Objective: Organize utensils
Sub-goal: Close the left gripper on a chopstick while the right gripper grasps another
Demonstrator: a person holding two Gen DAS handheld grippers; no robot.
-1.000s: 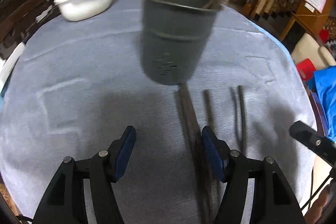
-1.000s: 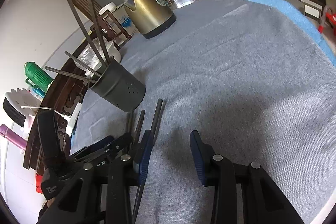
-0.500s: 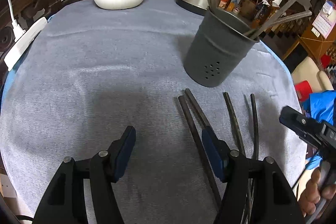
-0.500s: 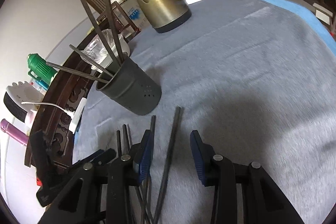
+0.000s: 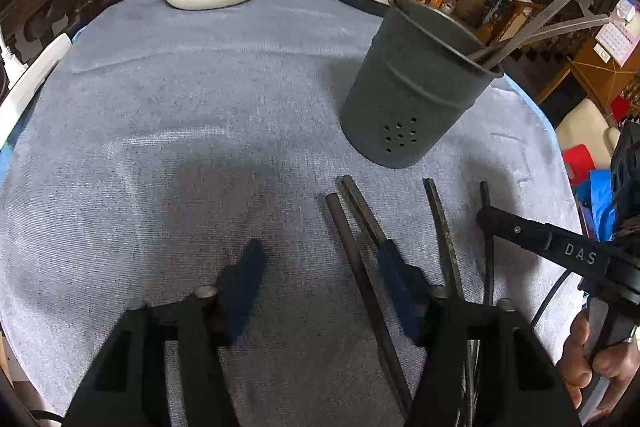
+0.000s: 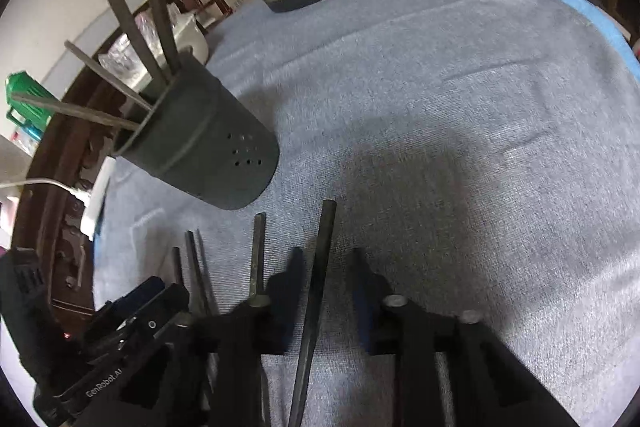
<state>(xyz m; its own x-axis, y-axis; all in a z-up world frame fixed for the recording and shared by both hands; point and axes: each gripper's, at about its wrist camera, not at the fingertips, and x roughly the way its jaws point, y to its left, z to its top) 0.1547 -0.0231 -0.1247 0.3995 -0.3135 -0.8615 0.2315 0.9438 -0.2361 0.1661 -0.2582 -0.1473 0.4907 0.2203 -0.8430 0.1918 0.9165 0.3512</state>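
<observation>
From my seat the job looks roughly half done. Four chopsticks already lean in the holder (image 5: 416, 83), which stands ahead of my left tongs (image 5: 318, 281) and a little to their right. Four more sticks still lie flat on the cloth (image 5: 180, 99), all pointing toward the holder.

Left to right in the left view: my left tongs hang wide with nothing between the pads; one stick (image 5: 352, 251) lies inside their span near the right pad, and the next stick (image 5: 362, 209) runs under that pad. Past them is a third stick (image 5: 440, 227), then the last stick (image 5: 486, 227), where my right tongs (image 6: 324, 285) sit. Those are also spread, straddling that last stick, pads not touching it as far as I can judge. I'd say closing on it is the step in hand.

Writing: "DAS" on the right tongs' arm, "GenRobot.AI" on the left tongs' body. The kettle's label is unreadable.
</observation>
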